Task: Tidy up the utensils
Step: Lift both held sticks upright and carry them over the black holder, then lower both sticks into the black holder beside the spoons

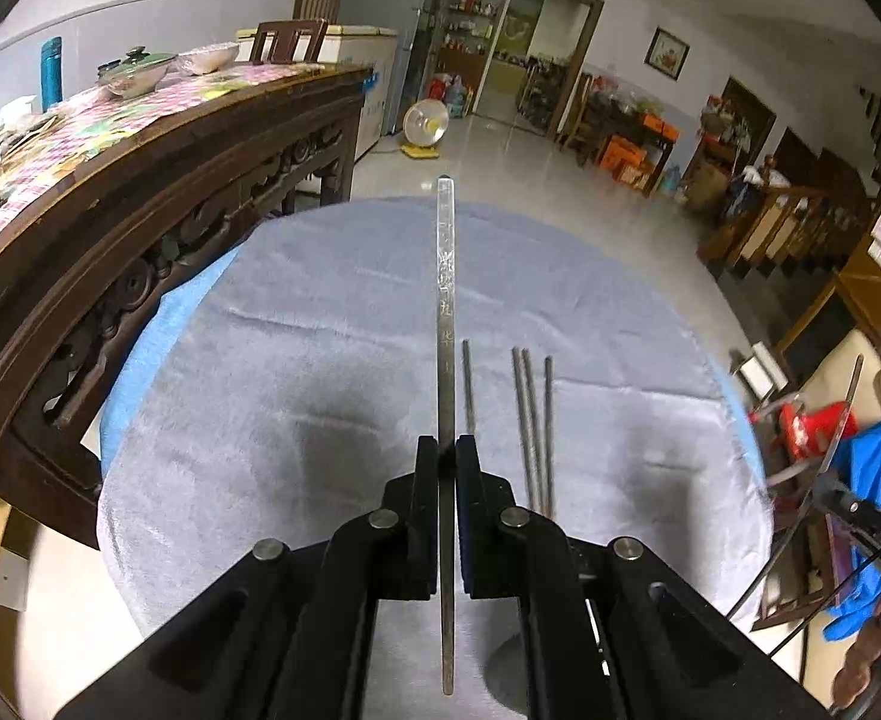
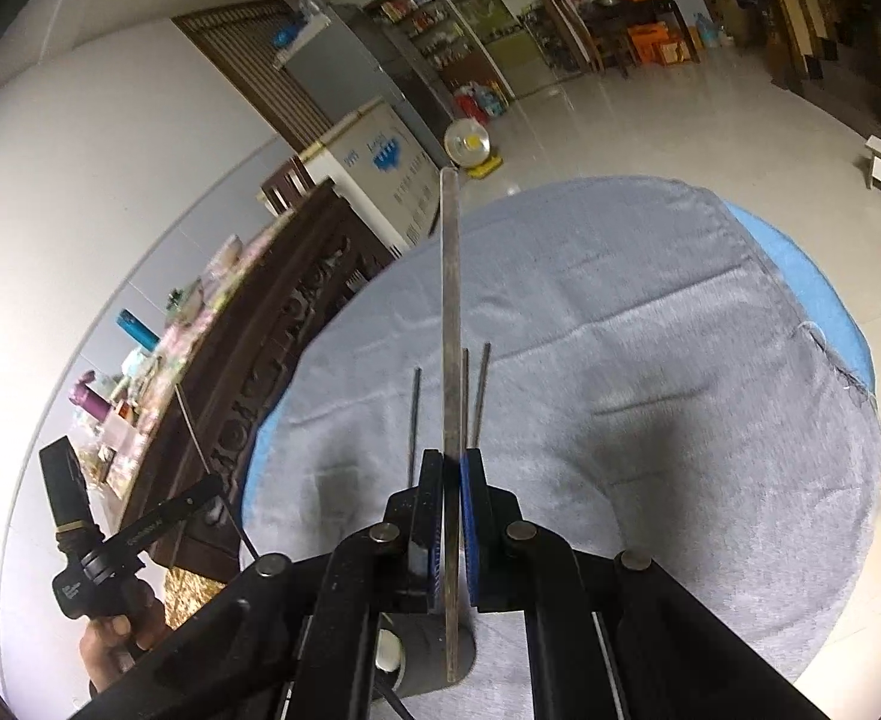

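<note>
Chopsticks of grey metal are the task's things. Left claw [image 1: 447,462] is clenched on one flat metal chopstick [image 1: 446,276], which runs straight out between the two black fingers and back toward the camera; its far tip hangs over the far edge of the round surface [image 1: 332,324]. Right claw [image 2: 452,468] likewise grips a second flat chopstick [image 2: 451,300], tip out past the far edge of the same surface [image 2: 650,312].

Four thinner chopsticks [image 1: 533,420] lie on the grey cloth [image 1: 296,372] near the middle of the surface, roughly parallel: one just beside the held stick, three close together to its right. In the right wrist view only three show [image 2: 415,420]; the held stick crosses in front of them, and their near ends are hidden behind the claw in both views.

Blue cover [image 2: 812,276] shows under the cloth along the surface's edges. Dark carved wooden sideboard [image 1: 158,222] stands close beside the left edge, laden with a bowl, a blue bottle and small clutter too blurred to name. White chest freezer [image 2: 380,168] and small fan [image 1: 425,123] stand on the tiled floor beyond. At the right edge of the left wrist view the other claw and a blue sleeve [image 1: 878,456] are cut off.
</note>
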Action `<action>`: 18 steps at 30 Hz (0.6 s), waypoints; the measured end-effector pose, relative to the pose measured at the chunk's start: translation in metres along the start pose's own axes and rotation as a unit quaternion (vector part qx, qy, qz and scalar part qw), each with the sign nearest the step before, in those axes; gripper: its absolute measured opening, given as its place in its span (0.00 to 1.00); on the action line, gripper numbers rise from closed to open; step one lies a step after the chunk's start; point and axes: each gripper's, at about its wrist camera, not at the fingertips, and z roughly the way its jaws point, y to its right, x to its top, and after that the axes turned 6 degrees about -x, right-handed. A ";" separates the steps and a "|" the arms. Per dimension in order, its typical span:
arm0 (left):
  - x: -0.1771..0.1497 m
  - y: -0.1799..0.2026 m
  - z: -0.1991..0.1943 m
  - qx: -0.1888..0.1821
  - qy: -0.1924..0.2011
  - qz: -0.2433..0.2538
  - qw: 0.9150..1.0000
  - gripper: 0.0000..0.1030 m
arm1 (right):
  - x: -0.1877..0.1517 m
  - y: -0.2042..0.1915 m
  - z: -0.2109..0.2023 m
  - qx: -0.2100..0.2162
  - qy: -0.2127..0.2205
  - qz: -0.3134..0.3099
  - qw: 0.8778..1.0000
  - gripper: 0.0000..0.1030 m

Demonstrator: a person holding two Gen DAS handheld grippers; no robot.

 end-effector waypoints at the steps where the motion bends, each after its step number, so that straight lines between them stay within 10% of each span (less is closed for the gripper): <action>1: 0.001 0.001 -0.004 -0.005 0.008 -0.004 1.000 0.05 | 0.000 -0.001 -0.003 0.003 0.005 0.000 1.000 0.06; 18: -0.009 0.046 -0.034 -0.060 0.069 0.016 0.996 0.05 | -0.014 -0.059 -0.028 0.047 0.056 -0.041 0.997 0.07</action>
